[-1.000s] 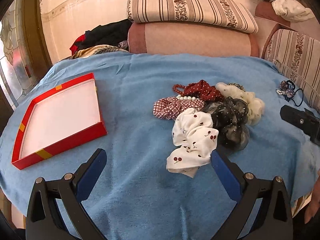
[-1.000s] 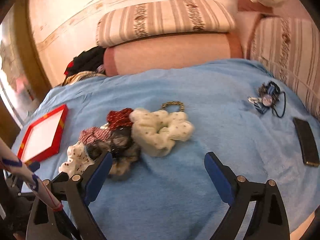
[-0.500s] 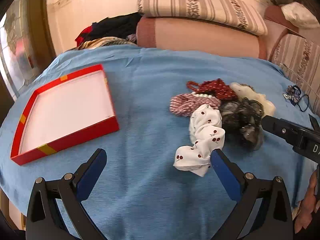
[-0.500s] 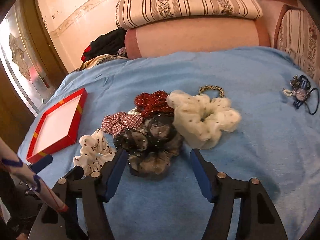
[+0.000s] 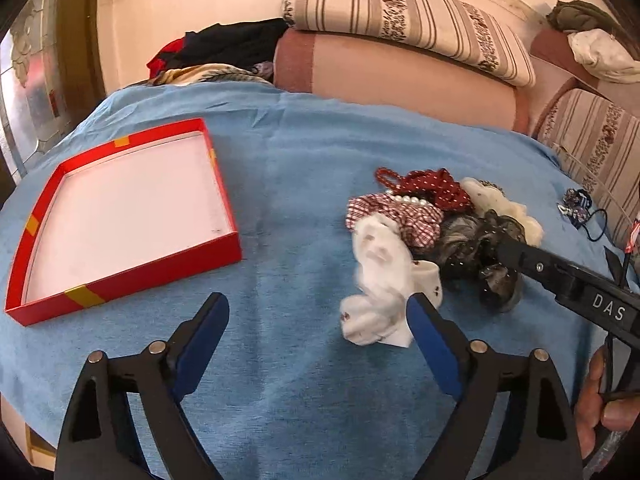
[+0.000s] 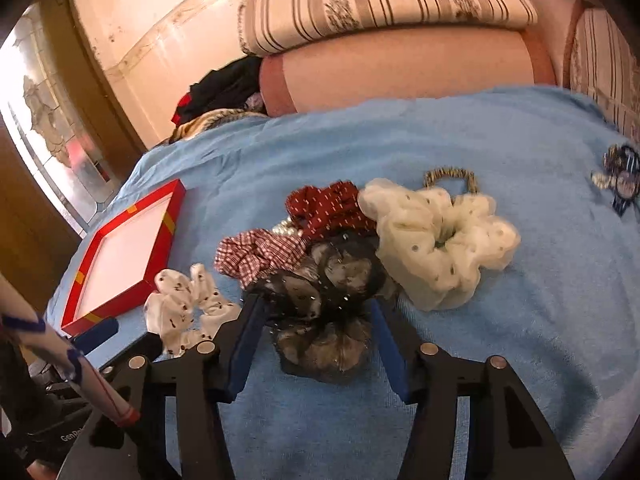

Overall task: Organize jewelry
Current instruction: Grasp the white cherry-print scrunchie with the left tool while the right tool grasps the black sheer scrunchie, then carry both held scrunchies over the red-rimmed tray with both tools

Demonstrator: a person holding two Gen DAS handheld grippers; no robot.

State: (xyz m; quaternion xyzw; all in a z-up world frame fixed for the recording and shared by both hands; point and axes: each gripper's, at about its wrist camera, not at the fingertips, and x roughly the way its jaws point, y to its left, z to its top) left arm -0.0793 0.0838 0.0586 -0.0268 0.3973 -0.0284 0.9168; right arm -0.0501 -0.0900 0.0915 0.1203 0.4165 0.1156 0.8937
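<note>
right gripper is straddling the black scrunchie, jaws spread on both sides, not pinching, probably to take it first | left gripper is waiting spread beside the white scrunchie | red tray is sitting well apart, left, for receiving

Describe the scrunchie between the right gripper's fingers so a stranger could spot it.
On the blue cloth, right of the flat red box, lies a heap of scrunchies. Nearest the right gripper sits the sheer black dotted scrunchie, the only dark one, beside the cream dotted scrunchie.
</note>
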